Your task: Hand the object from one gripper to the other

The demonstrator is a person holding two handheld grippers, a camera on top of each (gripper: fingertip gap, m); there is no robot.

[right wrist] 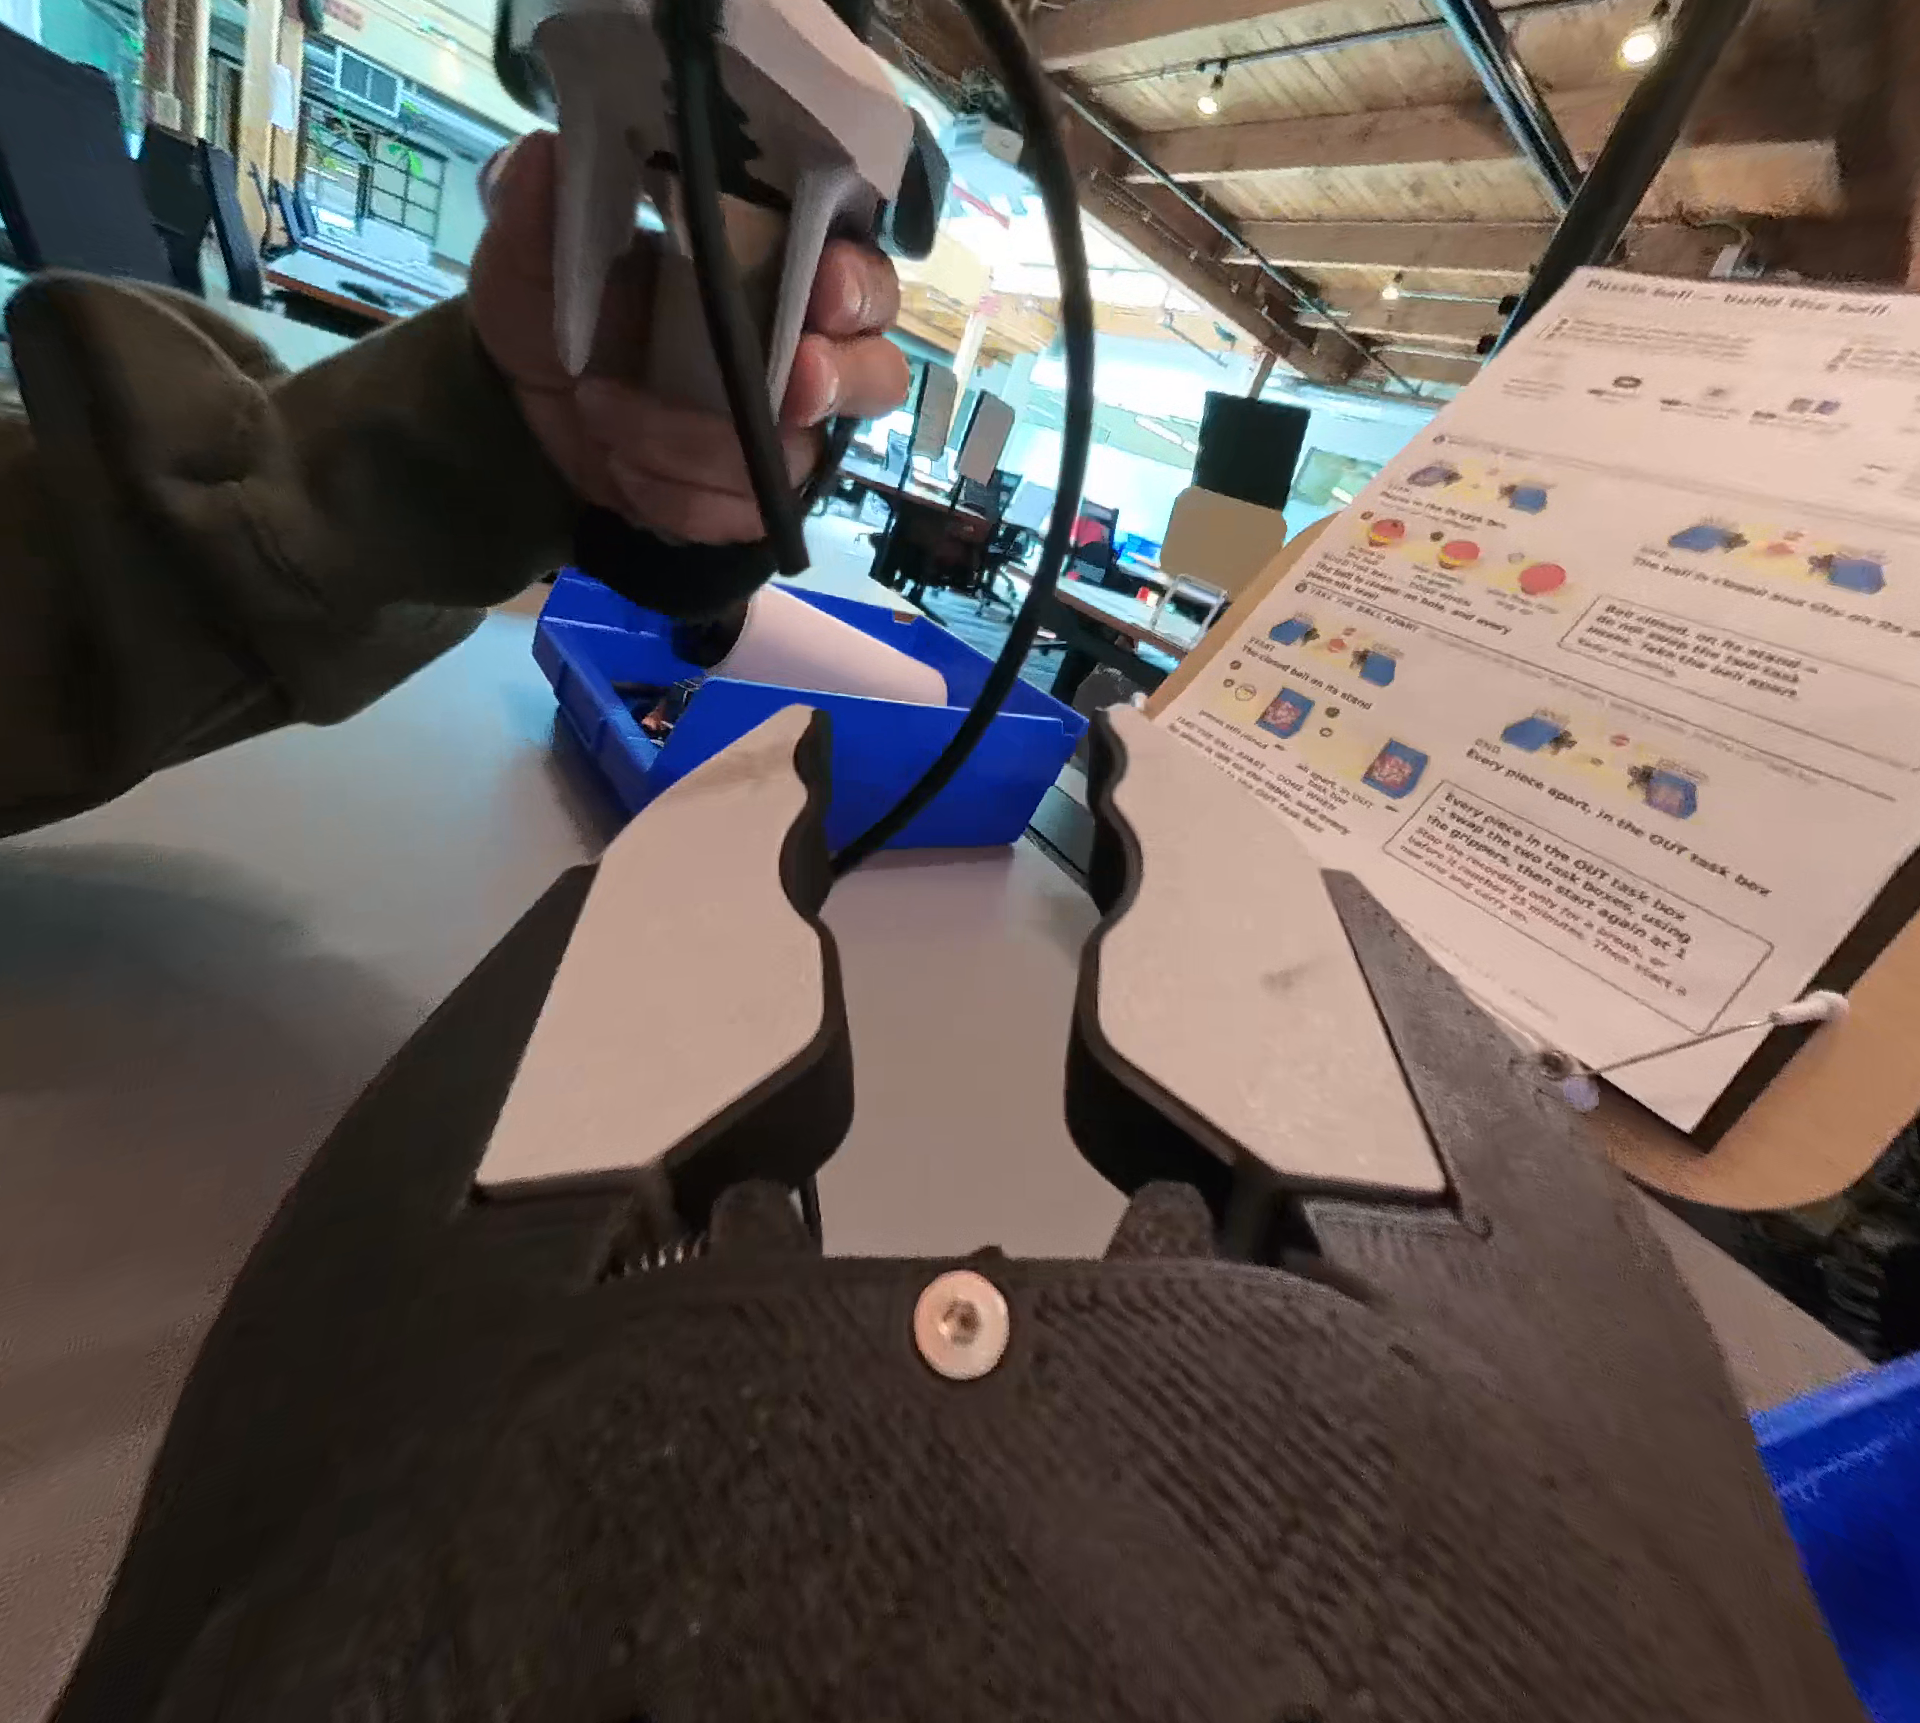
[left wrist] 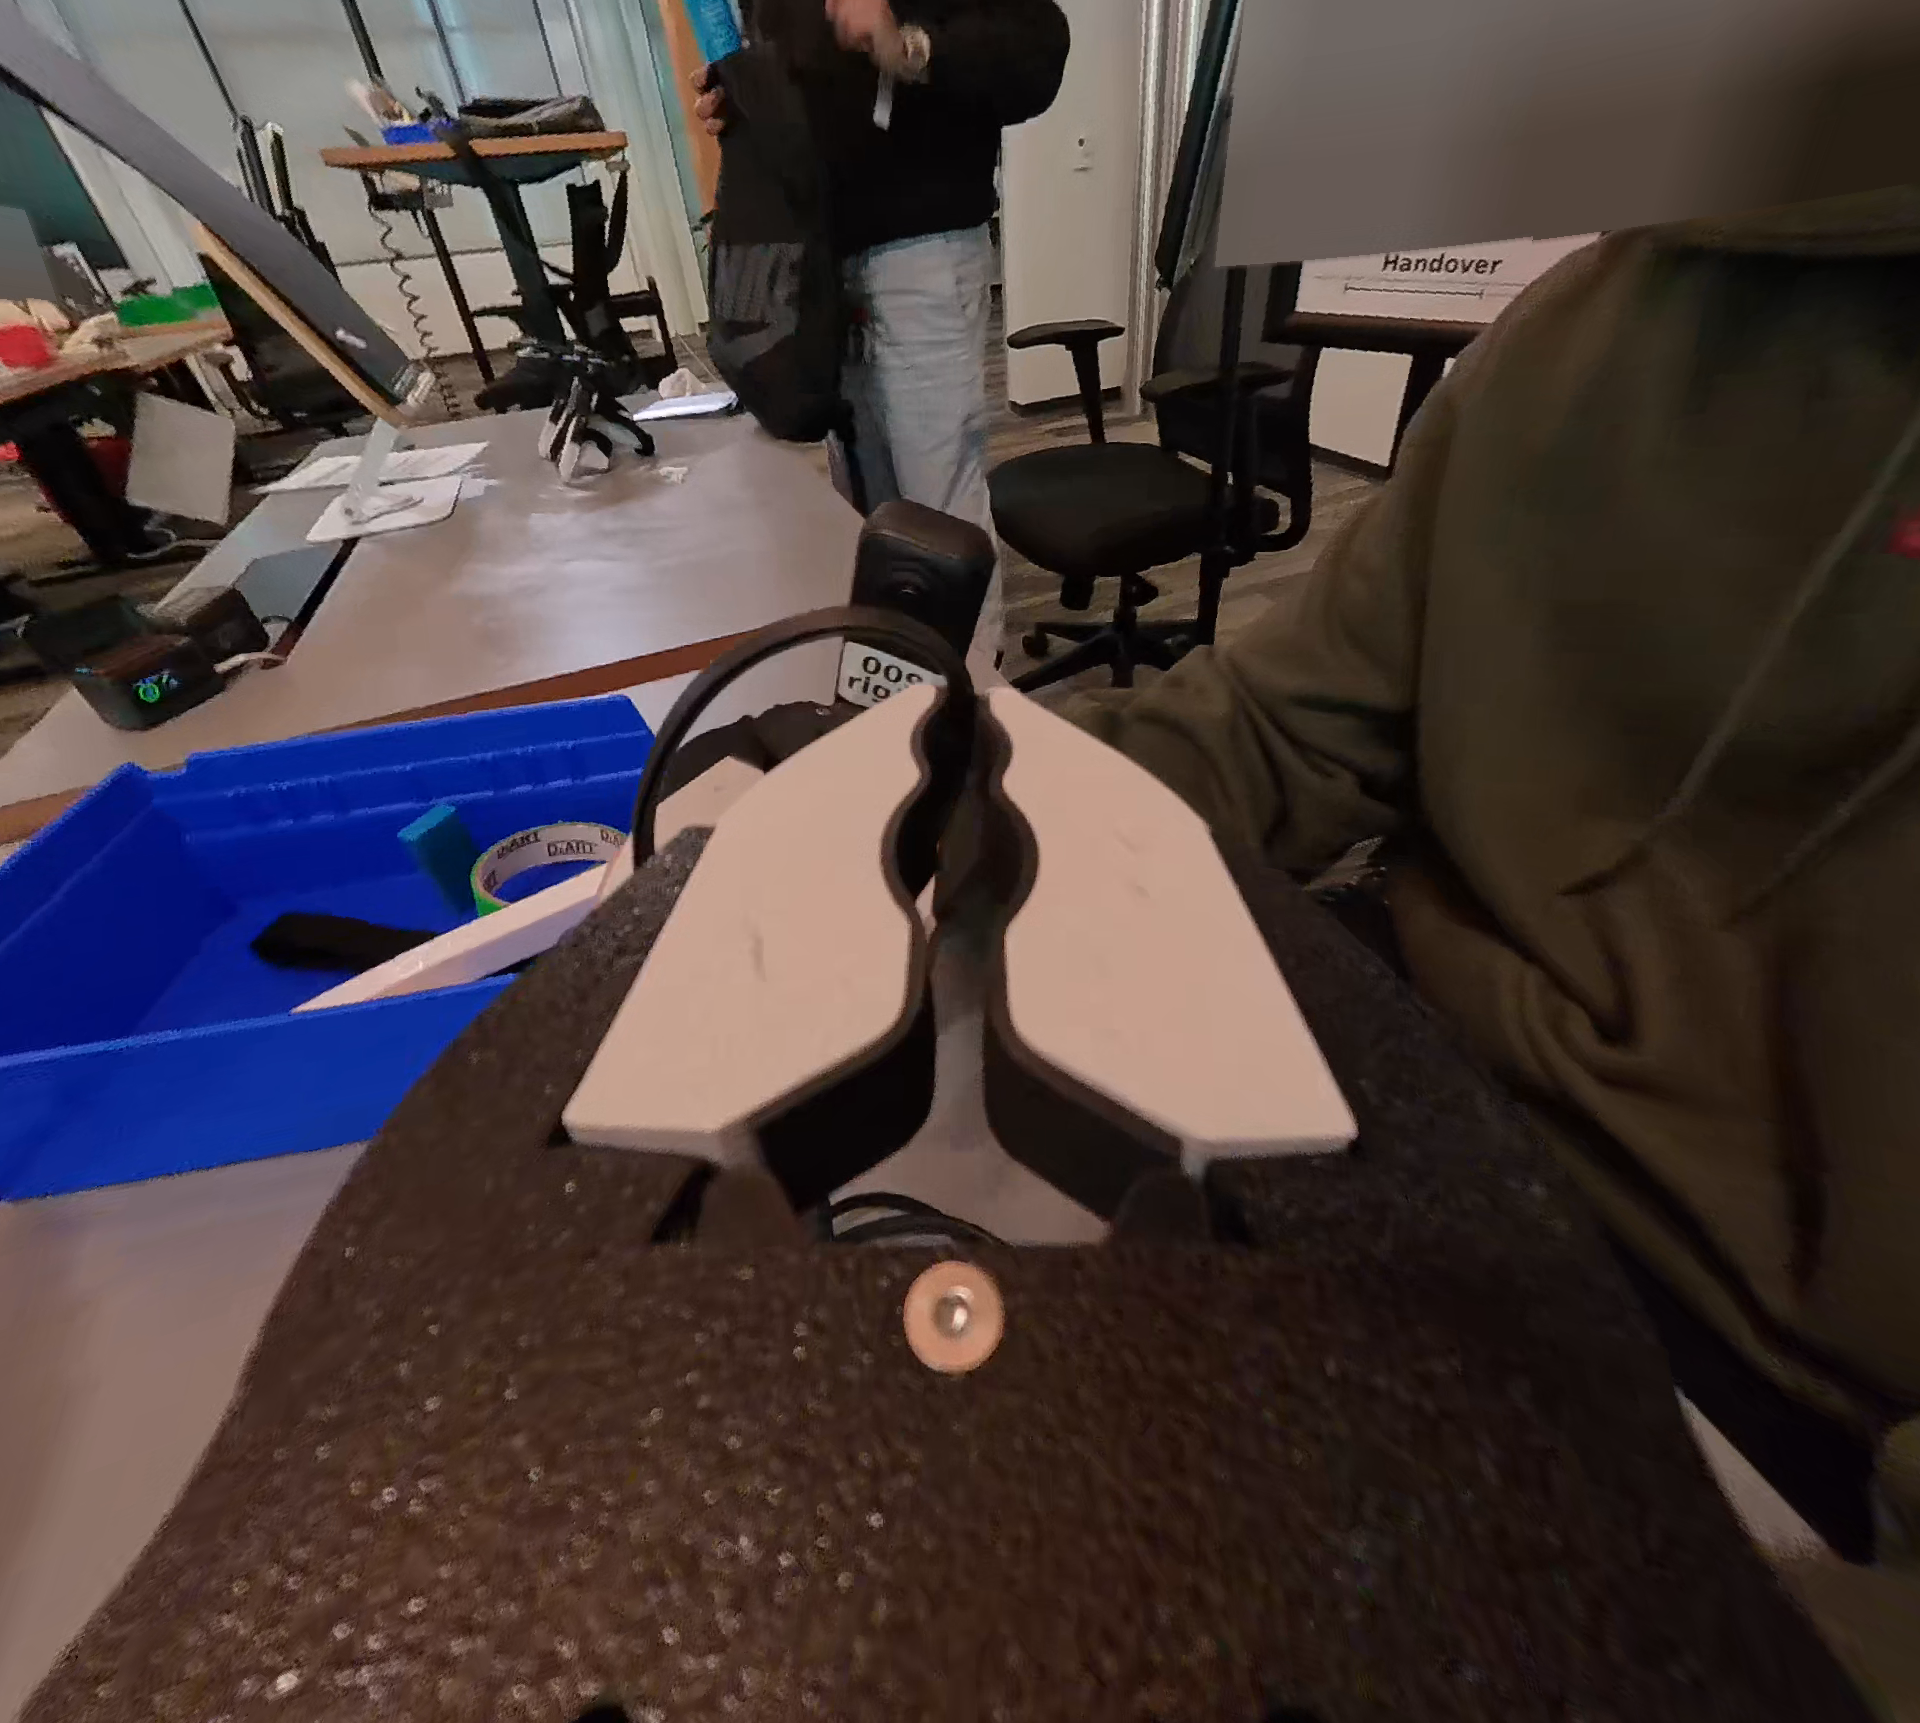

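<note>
We have the thin black rubbery cord, bent into an open loop [right wrist: 1049, 302], pinched between the closed fingers of our left hand-held gripper [left wrist: 951, 738], whose white-faced jaws meet on the cord near their tips with no gap that we can see. In the right wrist view that left hand-held gripper [right wrist: 686, 73] hangs above the grey surface [right wrist: 260, 894], with the loop arcing out from it and one free end dropping toward our right hand-held gripper [right wrist: 956, 780]. The right hand-held gripper is spread wide and has hold of nothing; the cord's lower end lies just beside the inner edge of its left finger [right wrist: 717, 894], and we cannot tell whether it touches. We judge the handover to be at the receiving step: the giver has the cord, the taker has not yet closed. To do it well, we should slide the right hand-held gripper sideways until the cord sits midway between its pads, not at the edge of one, and push forward so the cord rests deeper in the wavy notches before closing. A thin, springy cord may flick away from a tip-only pinch, so we should let the left jaws open only once the right ones are firmly shut. The blue plastic bin [right wrist: 914, 769] stands on the surface beyond, toward its far edge, clear of the exchange.
</note>
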